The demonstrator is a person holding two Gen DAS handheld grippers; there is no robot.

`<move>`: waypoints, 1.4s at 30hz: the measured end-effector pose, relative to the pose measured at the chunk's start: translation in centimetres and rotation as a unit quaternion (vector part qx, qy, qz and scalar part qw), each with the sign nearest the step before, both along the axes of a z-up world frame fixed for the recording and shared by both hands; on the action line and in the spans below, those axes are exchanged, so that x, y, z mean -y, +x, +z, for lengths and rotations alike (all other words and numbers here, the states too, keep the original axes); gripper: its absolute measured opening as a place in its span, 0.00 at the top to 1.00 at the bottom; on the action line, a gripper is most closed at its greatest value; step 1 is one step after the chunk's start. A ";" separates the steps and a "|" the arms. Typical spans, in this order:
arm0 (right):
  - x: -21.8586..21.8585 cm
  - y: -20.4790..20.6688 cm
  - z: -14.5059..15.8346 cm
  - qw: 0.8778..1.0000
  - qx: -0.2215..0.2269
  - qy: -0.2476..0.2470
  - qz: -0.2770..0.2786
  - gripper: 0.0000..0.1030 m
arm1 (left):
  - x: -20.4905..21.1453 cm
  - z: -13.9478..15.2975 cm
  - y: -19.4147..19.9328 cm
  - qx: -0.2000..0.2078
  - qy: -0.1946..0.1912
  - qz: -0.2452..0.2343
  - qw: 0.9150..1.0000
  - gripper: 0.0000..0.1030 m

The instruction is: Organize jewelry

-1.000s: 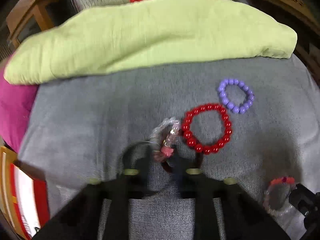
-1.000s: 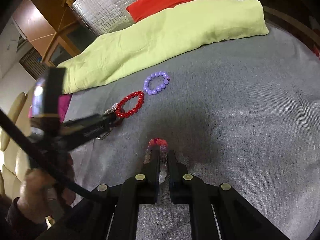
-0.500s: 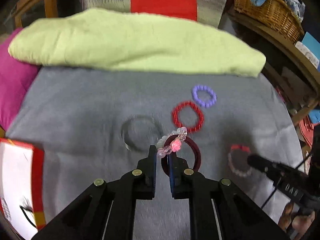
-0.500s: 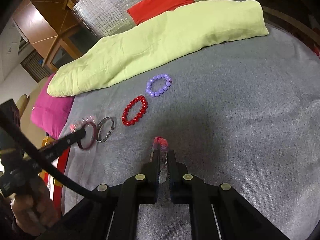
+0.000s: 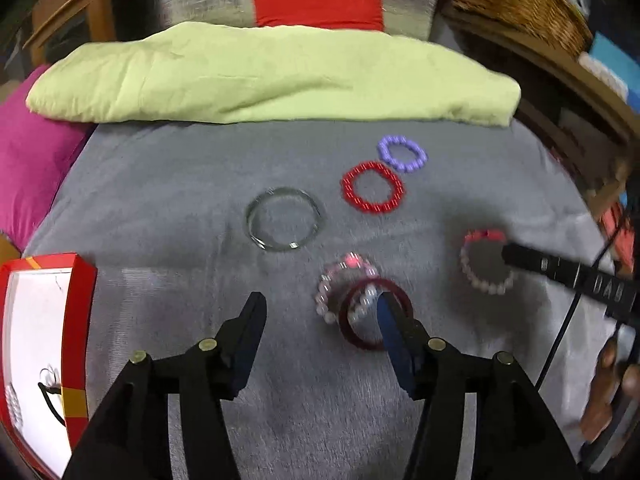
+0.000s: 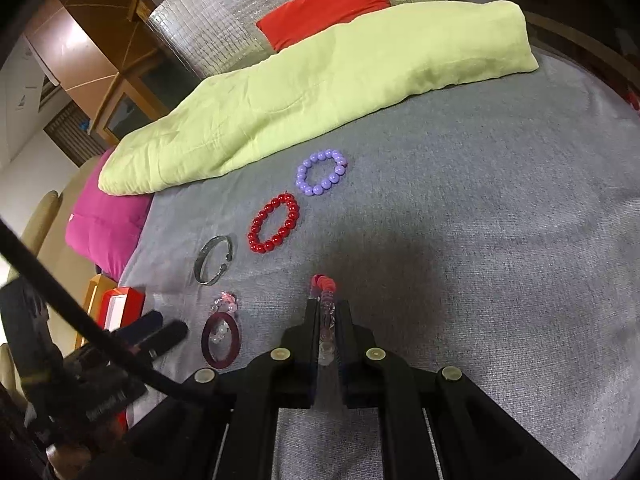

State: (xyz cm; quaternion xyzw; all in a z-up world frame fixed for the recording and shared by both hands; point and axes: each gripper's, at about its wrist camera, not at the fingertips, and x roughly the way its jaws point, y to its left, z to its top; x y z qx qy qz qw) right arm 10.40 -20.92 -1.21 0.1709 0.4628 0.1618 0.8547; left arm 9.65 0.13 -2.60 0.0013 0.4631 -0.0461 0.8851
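Note:
My left gripper (image 5: 320,312) hangs over the grey cloth (image 5: 160,200) with its jaws opening. Nothing is pinched between them. A dark red bangle (image 5: 350,334) and a clear pink bead bracelet (image 5: 326,284) with a pink rose lie together on the cloth, and the gripper's right finger overlaps the bangle. My right gripper (image 6: 326,306) is shut on a pale bead bracelet (image 6: 324,282) with red beads at its far end. In the right wrist view the left gripper (image 6: 160,328) is just left of the bangle (image 6: 205,344).
On the cloth also lie a silver bangle (image 5: 284,220), a red bead bracelet (image 5: 372,194) and a purple bead bracelet (image 5: 402,154). A red box with a white lining (image 5: 40,340) is at the left edge. A green pillow (image 5: 260,76) and a magenta cushion (image 5: 28,160) bound the back and left.
My left gripper carried the pink bracelet and dark red bangle toward the near left, then opened and let them go onto the cloth. The right gripper kept still, shut on its bracelet.

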 end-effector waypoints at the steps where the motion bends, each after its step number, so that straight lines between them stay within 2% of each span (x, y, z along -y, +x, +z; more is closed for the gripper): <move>1: 0.0 0.0 0.0 1.000 0.000 0.000 0.000 0.92 | 0.4 -0.3 -0.1 -0.005 0.000 -0.003 1.000 0.43; 5: -0.1 0.0 -0.1 1.000 -0.001 -0.001 0.001 0.92 | 1.7 -1.3 -0.7 -0.022 0.001 -0.006 1.000 0.45; 7: 0.0 0.0 -0.1 1.000 -0.002 0.000 -0.001 0.92 | 2.3 -1.9 -0.8 -0.031 0.001 -0.005 1.000 0.61; 9: 0.0 0.0 0.0 1.000 -0.001 0.000 0.000 0.92 | 2.0 -2.2 -0.8 -0.042 -0.023 0.000 0.999 0.91; 10: -0.1 -0.1 0.0 1.000 -0.001 0.000 0.001 0.92 | 1.8 -2.2 -0.7 -0.045 -0.034 0.010 0.998 0.94; 13: 0.0 -0.1 0.0 1.000 0.000 0.001 0.001 0.92 | 1.3 -1.8 -1.1 -0.048 -0.063 0.015 0.997 0.96; 22: -0.1 -0.2 0.5 1.000 0.008 0.006 0.005 0.92 | -0.3 1.1 -5.5 0.008 -0.064 0.028 0.998 0.96; 29: -1.1 -1.4 1.3 0.999 0.028 0.000 0.023 0.92 | -3.3 2.1 -8.7 0.062 -0.047 0.072 0.994 0.96; 34: -1.5 -3.8 2.2 0.998 0.029 0.030 0.040 0.92 | -6.6 0.9 -10.7 0.061 -0.075 0.106 0.990 0.96; 37: -1.8 -5.7 2.2 0.998 0.019 0.048 0.038 0.92 | -8.5 1.0 -11.7 0.073 -0.092 0.121 0.986 0.96; 39: -2.0 -7.1 2.3 0.998 0.012 0.051 0.034 0.92 | -9.2 1.4 -12.0 0.082 -0.113 0.122 0.983 0.96; 42: -2.4 -8.9 2.6 0.998 0.006 0.051 0.026 0.92 | -9.2 1.6 -12.6 0.090 -0.121 0.116 0.982 0.96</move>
